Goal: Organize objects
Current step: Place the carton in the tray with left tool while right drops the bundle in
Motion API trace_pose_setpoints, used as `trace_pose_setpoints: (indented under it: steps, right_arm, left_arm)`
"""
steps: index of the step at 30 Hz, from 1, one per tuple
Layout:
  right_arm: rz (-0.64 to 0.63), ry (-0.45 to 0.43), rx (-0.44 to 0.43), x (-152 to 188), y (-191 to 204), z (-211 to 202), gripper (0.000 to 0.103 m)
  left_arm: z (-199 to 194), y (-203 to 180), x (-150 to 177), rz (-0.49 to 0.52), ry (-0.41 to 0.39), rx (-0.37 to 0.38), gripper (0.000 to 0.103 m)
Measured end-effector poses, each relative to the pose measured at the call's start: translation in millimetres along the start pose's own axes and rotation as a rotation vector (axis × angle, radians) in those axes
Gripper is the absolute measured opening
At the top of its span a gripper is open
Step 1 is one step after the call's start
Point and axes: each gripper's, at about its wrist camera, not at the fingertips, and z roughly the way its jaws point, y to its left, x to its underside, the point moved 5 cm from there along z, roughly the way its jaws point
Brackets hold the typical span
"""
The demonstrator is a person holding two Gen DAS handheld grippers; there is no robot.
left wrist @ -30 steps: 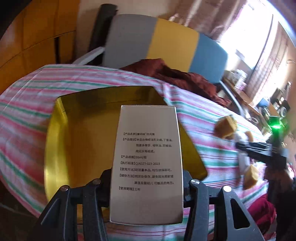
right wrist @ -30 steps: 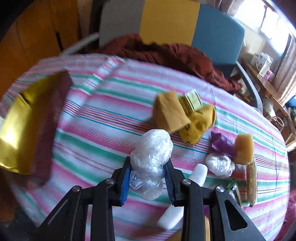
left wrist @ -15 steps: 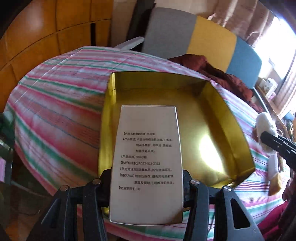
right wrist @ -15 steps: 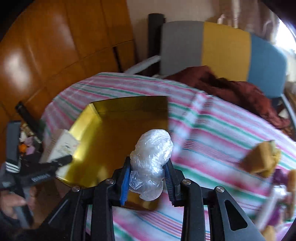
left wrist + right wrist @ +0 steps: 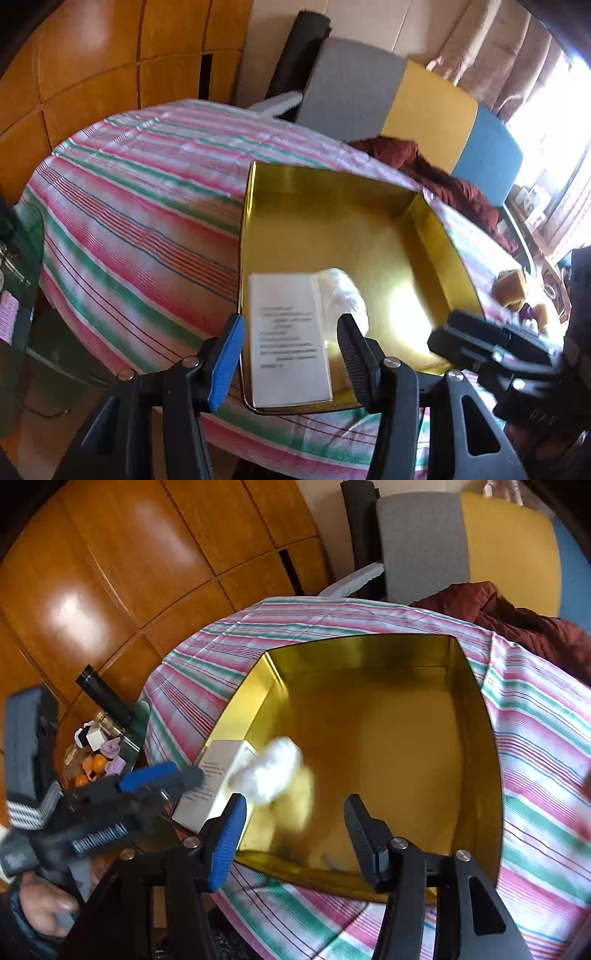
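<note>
While both claws hang over the gold tin, nothing is pinched by either.
left gripper [image 5: 291, 354]: jaws spread, pads off the box; they have just eased a little wider. Also seen at 9 o'clock in the right wrist view [image 5: 177, 775].
white carton [image 5: 290, 339]: printed face up, lying in the tin's near-left corner, between the left pads but touching neither; blue pad at its 9 o'clock, black pad at its 3 o'clock. In the right wrist view [image 5: 210, 782] it sits at 10 o'clock from the right claw.
right gripper [image 5: 293, 834]: jaws apart, just opened; nothing between the pads. In the left wrist view it comes in at 4 o'clock [image 5: 458, 332], blurred.
plastic-wrap bundle [image 5: 271, 770]: blurred, inside the tin, at 11 o'clock from the right claw's gap, beyond the blue pad tip, clear of both pads. Left wrist view [image 5: 341, 295]: just beside the carton's right edge, at its 2 o'clock; cannot tell if touching.
gold tin [image 5: 476, 716]: open, on the striped tablecloth [image 5: 140, 221]; floor otherwise bare.
yellow sponges [image 5: 511, 290]: on the cloth at 3 o'clock, outside the tin, well apart from both claws.
hand [image 5: 44, 904]: at 8 o'clock, gripping the left tool's handle.
chair [image 5: 402, 96]: at 12 o'clock, grey, yellow, blue back; dark red cloth [image 5: 436, 177] on it.
</note>
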Motion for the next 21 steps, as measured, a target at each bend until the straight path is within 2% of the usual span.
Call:
trace_pose_setpoints:
  steps: [5,10,15,21]
  right_arm:
    - [-0.014,-0.042,0.092,9,-3,-17,0.062]
    - [-0.022,-0.097,0.190,16,-7,-35,0.072]
    - [-0.033,-0.147,0.278,19,-14,-52,0.075]
    - [-0.016,-0.184,0.315,22,-28,-71,0.077]
  left_arm:
    - [-9,-4,-5,0.017,-0.027,-0.020,0.053]
    - [-16,-14,-5,0.061,-0.044,-0.029,0.053]
    - [-23,-30,-4,0.119,-0.065,-0.044,0.053]
    - [-29,-49,-3,0.170,-0.080,-0.033,0.053]
